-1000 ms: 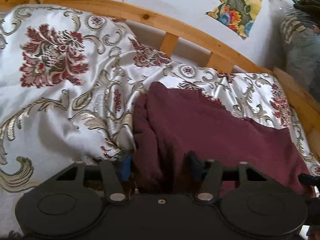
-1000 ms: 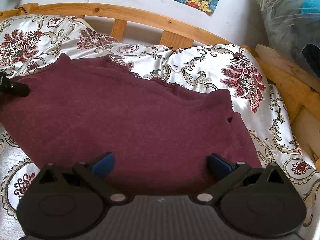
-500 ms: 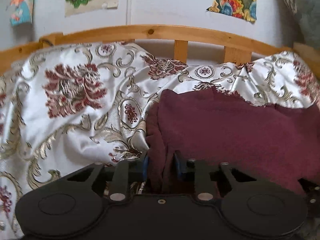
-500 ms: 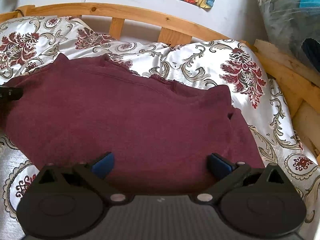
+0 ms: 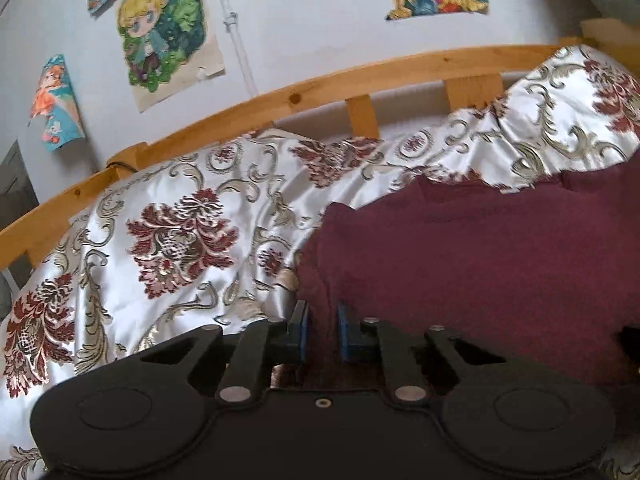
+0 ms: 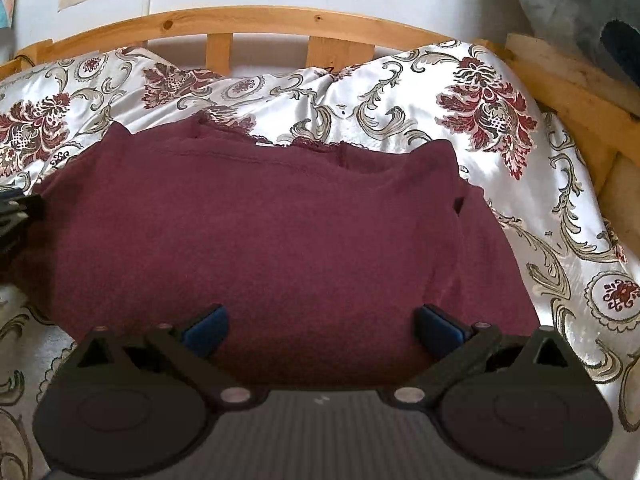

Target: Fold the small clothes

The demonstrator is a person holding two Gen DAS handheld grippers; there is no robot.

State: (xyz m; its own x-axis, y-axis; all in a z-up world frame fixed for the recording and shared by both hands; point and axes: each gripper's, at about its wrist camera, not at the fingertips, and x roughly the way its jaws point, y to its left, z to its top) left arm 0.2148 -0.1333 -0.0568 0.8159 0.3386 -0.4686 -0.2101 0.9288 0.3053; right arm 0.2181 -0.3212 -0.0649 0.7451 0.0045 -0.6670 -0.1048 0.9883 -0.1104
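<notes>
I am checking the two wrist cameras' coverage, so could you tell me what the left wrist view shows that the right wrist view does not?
Only the left wrist view shows the left gripper, its jaws just closing, pinching a fold of the maroon garment, and a small orange-and-teal poster. Only the right wrist view shows the right gripper open over the garment's near edge, and the bundle at the bed's corner. Both show the garment, the floral bedspread and the wooden bed rail.

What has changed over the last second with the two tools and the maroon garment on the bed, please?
The left tool has just been closing and now pinches a fold at the left edge of the maroon garment, its view swinging up toward the wall. The right tool stays wide open over the garment's near edge; the garment hardly shifted.
</notes>
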